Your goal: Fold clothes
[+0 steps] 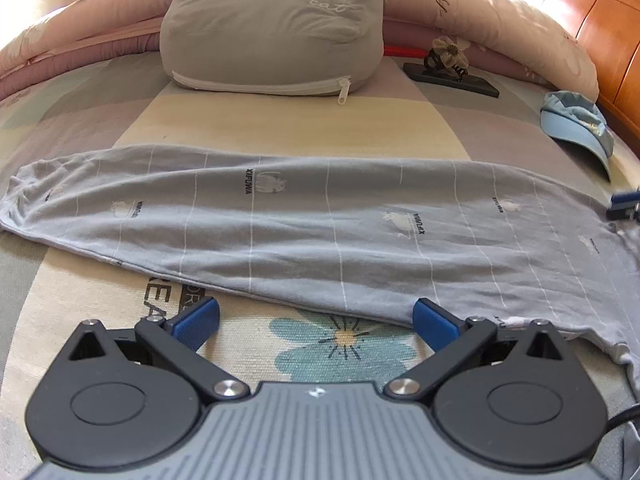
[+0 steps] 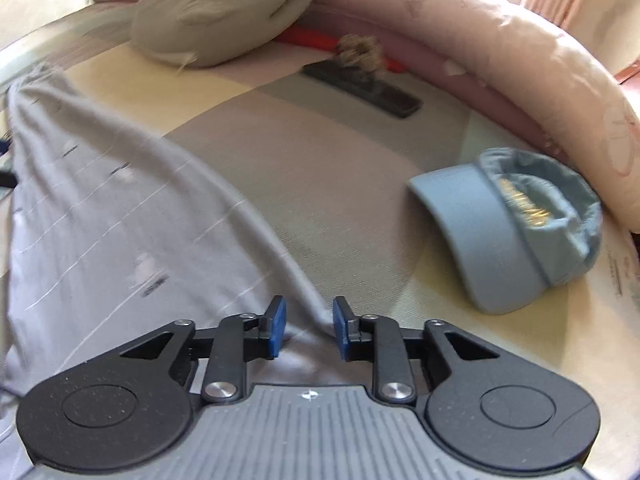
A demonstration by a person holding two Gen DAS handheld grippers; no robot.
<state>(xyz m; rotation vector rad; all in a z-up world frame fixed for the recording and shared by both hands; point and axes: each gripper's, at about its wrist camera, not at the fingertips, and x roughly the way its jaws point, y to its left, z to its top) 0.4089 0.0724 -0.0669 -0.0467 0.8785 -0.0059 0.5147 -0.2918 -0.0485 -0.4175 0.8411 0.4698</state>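
Note:
A pale grey-blue garment (image 1: pixel 304 220) with thin white lines and small prints lies stretched left to right as a long band on the patterned bed sheet (image 1: pixel 344 344). My left gripper (image 1: pixel 316 316) hovers at its near edge, open wide. Its right pad sits at the hem and nothing is between the pads. In the right wrist view the same garment (image 2: pixel 104 216) runs off to the left. My right gripper (image 2: pixel 309 326) stands partly open over the garment's end. A raised ridge of cloth lies between the pads, which do not press on it.
A grey pillow (image 1: pixel 272 28) lies at the back. Beside it a flat black slab (image 1: pixel 452 80) carries a hair tie. A light blue cap (image 2: pixel 516 232) lies to the right of the garment, a pink quilt (image 2: pixel 520 68) rings the bed, and a wooden headboard (image 1: pixel 592 20) rises far right.

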